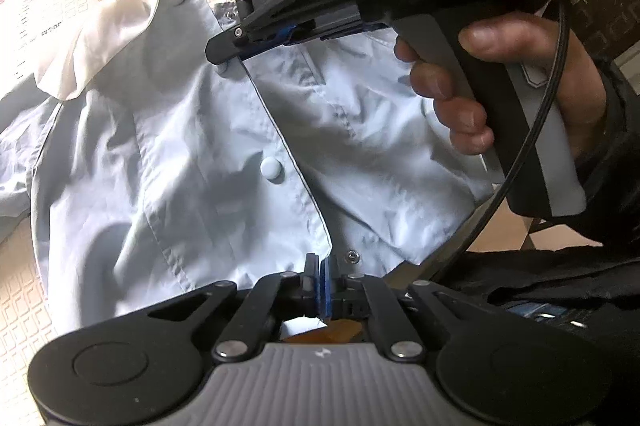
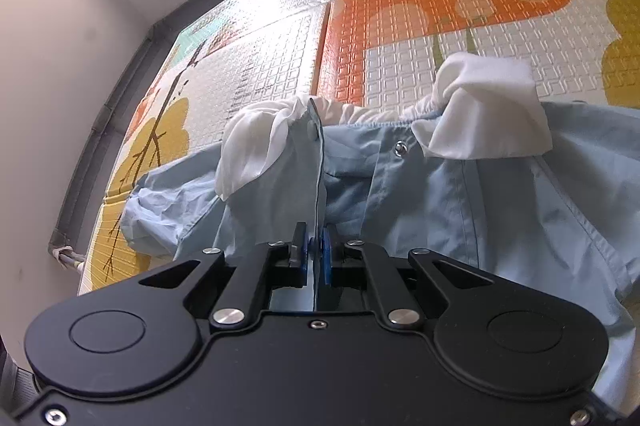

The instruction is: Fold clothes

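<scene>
Left wrist view: my left tool (image 1: 320, 276) and right tool (image 1: 256, 39) both pinch the placket of the blue shirt (image 1: 180, 153), spread unfolded on the play mat (image 2: 400, 37); folding all remains.

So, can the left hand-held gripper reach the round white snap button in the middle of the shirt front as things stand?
Probably not yet: the left hand-held gripper is shut on the light blue shirt at its hem. The snap button lies uncovered ahead, so releasing first would free the way.
</scene>
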Demonstrator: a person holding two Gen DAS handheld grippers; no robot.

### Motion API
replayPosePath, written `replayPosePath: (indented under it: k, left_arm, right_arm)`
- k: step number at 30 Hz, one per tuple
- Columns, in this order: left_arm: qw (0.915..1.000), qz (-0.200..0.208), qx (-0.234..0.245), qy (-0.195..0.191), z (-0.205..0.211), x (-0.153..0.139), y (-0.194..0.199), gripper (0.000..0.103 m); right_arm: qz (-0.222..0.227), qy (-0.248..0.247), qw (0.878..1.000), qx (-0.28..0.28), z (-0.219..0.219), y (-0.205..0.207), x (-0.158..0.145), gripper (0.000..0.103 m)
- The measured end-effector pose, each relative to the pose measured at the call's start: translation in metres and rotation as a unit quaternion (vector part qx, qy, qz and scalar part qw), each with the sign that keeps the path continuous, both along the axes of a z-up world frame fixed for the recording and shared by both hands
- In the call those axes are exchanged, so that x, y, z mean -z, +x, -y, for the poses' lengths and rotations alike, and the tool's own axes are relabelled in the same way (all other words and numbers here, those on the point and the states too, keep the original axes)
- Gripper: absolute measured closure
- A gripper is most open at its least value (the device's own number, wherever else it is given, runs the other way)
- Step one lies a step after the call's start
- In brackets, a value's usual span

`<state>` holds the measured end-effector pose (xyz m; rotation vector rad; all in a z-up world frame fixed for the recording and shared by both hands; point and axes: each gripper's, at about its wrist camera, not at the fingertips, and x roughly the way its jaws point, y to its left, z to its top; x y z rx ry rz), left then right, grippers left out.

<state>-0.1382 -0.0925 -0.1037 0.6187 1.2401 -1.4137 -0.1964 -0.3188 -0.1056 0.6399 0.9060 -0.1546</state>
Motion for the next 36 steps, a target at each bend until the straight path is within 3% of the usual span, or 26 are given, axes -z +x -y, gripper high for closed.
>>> replayPosePath:
  k: [13, 22, 28, 33, 36]
  left_arm:
    - [0.9994, -0.019, 0.009, -0.026, 0.003, -0.009, -0.004, 0.101]
    - [0.9988, -0.032, 0.036, 0.001, 0.019, 0.021, -0.009, 0.099]
    - [0.9984, -0.028, 0.049, 0.010, 0.019, 0.029, -0.009, 0.094]
    - [0.9982, -0.029, 0.052, -0.003, 0.015, 0.019, -0.004, 0.068]
    - [0.9980, -0.030, 0.053, -0.015, 0.011, 0.011, 0.001, 0.058]
  right_arm:
    - [-0.005, -0.019, 1.000, 0.022, 0.011, -0.008, -0.015, 0.097]
    - [-0.081, -0.026, 0.995, 0.052, 0.019, -0.012, 0.024, 0.097]
    - [-0.094, -0.039, 0.994, 0.049, 0.018, -0.012, 0.030, 0.095]
    - [-0.082, -0.048, 0.994, 0.057, 0.021, -0.014, 0.019, 0.088]
    - [-0.067, -0.058, 0.994, 0.063, 0.024, -0.017, 0.006, 0.084]
